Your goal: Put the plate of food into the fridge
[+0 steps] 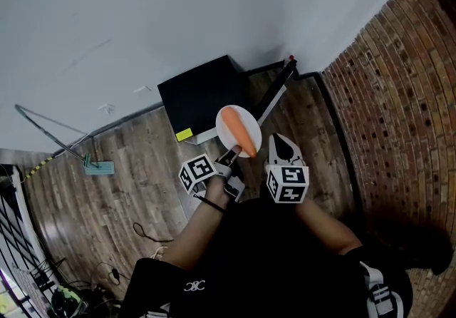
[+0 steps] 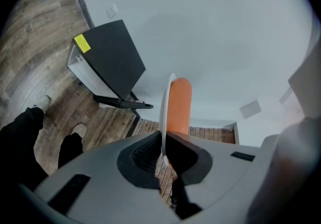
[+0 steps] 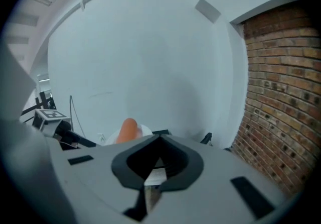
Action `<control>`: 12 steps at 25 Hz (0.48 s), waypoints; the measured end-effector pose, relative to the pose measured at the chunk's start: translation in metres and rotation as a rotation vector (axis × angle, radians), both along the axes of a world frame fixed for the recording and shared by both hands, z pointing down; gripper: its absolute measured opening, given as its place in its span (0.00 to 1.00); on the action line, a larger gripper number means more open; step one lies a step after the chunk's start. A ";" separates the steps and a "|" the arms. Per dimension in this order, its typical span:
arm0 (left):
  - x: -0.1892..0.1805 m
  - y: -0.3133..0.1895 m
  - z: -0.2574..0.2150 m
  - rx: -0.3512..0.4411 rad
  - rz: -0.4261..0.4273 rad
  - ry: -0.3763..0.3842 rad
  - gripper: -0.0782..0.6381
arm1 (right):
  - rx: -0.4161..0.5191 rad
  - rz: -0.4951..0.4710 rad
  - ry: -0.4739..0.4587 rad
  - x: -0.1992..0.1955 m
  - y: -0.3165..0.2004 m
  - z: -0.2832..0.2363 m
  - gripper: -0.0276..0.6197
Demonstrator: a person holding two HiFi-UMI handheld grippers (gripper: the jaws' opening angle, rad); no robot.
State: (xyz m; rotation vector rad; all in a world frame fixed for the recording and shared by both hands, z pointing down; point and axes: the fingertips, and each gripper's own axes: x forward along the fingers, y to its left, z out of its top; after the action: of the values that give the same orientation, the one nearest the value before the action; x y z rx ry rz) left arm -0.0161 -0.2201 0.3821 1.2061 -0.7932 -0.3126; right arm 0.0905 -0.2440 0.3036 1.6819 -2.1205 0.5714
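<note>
When seen from the head view: holds a flat, round white plate (image 1: pixel 250 122) in the air, with a smooth orange cylinder of food (image 1: pixel 239 131), round-ended, lying along it. Overlaps one corner of the matte black, box-shaped fridge (image 1: pixel 203 95) standing on the grained wood-plank floor (image 1: pixel 121 167). Left gripper (image 1: pixel 229 158) on the near rim, bare forearm (image 1: pixel 196 227) stretched forward. Right gripper (image 1: pixel 279 142) just beside the plate, tapering to a point. Rough red brick wall (image 1: pixel 399 95) at right.

From the left gripper view: plate (image 2: pixel 164 112) edge-on, a thin white line, with the ribbed dark jaws of the left gripper (image 2: pixel 163 142) clamped on its rim. Food (image 2: pixel 179 105) right of it; fridge (image 2: pixel 108 57) with a yellow sticker (image 2: pixel 82 43) beyond.

From the right gripper view: right gripper (image 3: pixel 159 140) with jaws pressed together, nothing between. Plate (image 3: pixel 144 129) and food (image 3: pixel 128 128) peeking over the grey body at left, against a plain white wall (image 3: pixel 150 57).
</note>
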 end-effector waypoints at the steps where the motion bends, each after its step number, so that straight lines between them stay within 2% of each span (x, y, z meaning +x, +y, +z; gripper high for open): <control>1: 0.007 -0.002 0.001 0.008 -0.018 0.003 0.14 | -0.004 -0.033 0.002 0.005 -0.005 0.004 0.06; 4: 0.026 -0.008 0.009 0.019 -0.087 0.005 0.14 | -0.020 -0.126 0.003 0.020 -0.026 0.015 0.06; 8: 0.049 -0.007 0.028 -0.012 -0.189 0.009 0.14 | -0.039 -0.231 -0.011 0.040 -0.054 0.032 0.06; 12: 0.052 -0.004 0.054 -0.021 -0.259 0.002 0.14 | -0.052 -0.340 0.014 0.033 -0.071 0.065 0.06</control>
State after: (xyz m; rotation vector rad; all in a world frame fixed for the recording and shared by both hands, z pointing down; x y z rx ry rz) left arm 0.0358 -0.2241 0.4360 1.0841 -0.9504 -0.5158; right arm 0.1235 -0.3150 0.3682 1.2531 -2.2913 0.5032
